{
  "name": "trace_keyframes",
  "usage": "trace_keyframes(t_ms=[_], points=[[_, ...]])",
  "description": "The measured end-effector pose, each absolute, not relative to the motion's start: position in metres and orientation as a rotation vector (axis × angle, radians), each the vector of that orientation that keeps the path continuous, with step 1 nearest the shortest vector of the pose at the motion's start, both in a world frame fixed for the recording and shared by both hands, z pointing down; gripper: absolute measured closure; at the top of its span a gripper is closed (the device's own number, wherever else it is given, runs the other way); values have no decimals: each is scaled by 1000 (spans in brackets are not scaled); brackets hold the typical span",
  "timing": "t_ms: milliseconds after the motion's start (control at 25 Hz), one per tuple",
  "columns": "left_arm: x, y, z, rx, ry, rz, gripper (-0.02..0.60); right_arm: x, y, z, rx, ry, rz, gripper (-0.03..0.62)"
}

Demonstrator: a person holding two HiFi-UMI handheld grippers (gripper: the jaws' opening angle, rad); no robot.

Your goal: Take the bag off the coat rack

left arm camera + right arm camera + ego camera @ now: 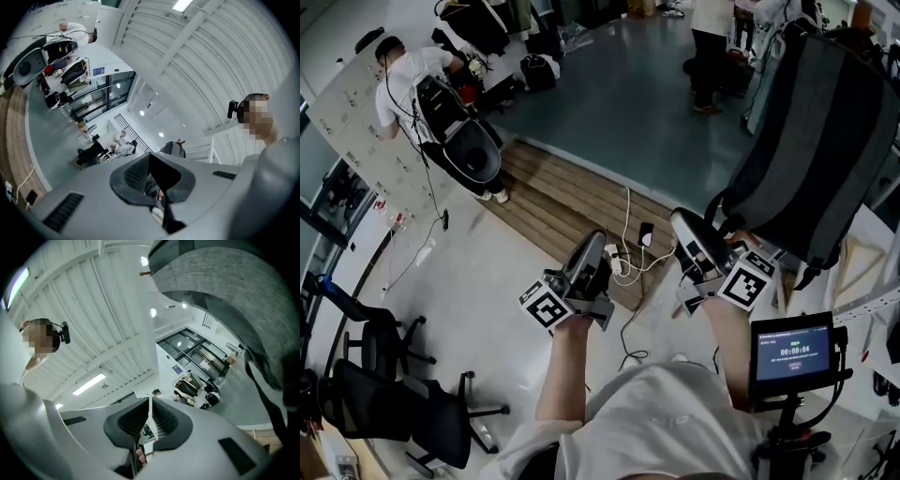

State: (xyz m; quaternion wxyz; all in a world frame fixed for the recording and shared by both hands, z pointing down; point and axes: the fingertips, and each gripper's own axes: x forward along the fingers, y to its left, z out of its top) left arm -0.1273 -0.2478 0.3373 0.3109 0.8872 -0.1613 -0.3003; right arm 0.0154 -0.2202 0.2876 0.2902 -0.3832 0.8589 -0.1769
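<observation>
A grey and black backpack (825,141) hangs at the upper right of the head view, its straps dangling at the lower edge. In the right gripper view the bag (234,291) fills the upper right, with a brown peg tip (145,273) beside its top. My right gripper (682,223) sits just left of the bag's lower corner, shut, with nothing held (149,420). My left gripper (592,246) hovers further left over the floor, also shut and empty (157,186). It sees the bag (172,149) small and far off.
A wooden floor strip (553,202) carries a power strip and white cables (628,258). Black office chairs (394,384) stand at the lower left. A small screen on a stand (792,352) is at my right side. People stand farther back (422,80).
</observation>
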Motion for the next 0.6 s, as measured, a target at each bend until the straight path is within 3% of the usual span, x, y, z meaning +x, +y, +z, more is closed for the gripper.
trace_keyframes(t_ms=[400, 600], points=[[-16, -272, 212, 2672, -237, -906, 571, 120, -195, 142, -1079, 2294, 63, 577], [54, -272, 172, 2805, -114, -908, 476, 200, -153, 110, -1304, 2165, 312, 554]])
